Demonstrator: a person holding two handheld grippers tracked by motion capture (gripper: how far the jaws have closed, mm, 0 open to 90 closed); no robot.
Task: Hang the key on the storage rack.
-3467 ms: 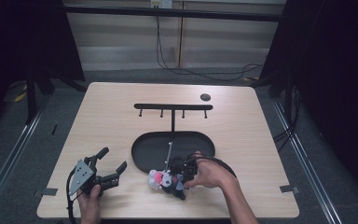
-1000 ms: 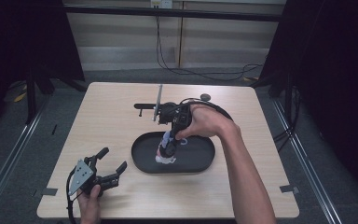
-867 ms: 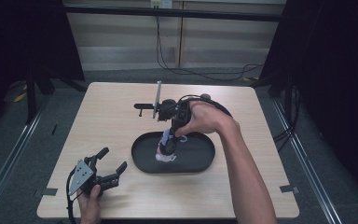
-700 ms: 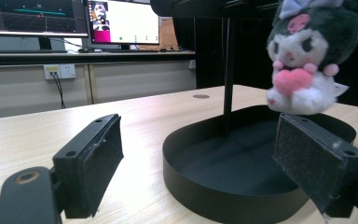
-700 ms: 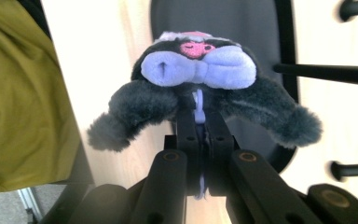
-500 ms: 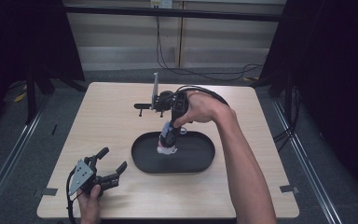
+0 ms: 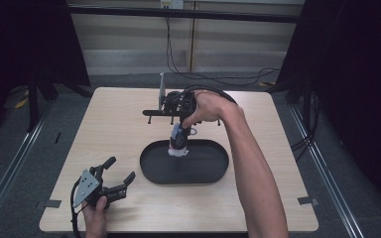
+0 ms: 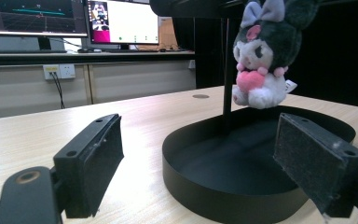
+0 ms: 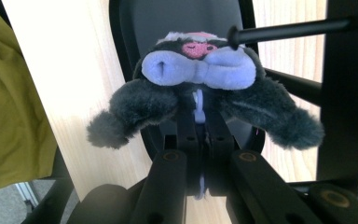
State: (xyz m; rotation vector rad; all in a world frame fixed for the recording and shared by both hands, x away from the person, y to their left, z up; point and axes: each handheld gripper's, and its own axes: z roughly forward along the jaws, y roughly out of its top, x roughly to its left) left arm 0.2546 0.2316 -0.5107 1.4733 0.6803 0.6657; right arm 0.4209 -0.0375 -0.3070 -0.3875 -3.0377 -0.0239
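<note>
A small plush toy (image 7: 178, 143) with dark ears, a lilac bow and a pink heart hangs over the far rim of the black oval tray (image 7: 198, 173). My right gripper (image 7: 183, 123) is shut on the plush's white loop (image 9: 198, 109) and points down beside the black hook rack (image 7: 153, 113). In the right gripper view the plush (image 9: 200, 79) hangs before the closed jaws of the right gripper (image 9: 199, 128), with a rack peg (image 9: 279, 31) just past its bow. My left gripper (image 7: 115, 174) rests open at the front left, facing the tray (image 8: 223, 196) and plush (image 8: 261, 60).
The rack's post (image 8: 226, 70) rises behind the tray. A small dark disc (image 8: 200, 96) lies on the far tabletop. Cables trail off the table's far edge (image 7: 218, 82). Monitors stand on a desk (image 8: 74, 51) beyond the table.
The right hand has carried the plush from over the tray's middle toward the rack at the far side. The left gripper has stayed where it was.
</note>
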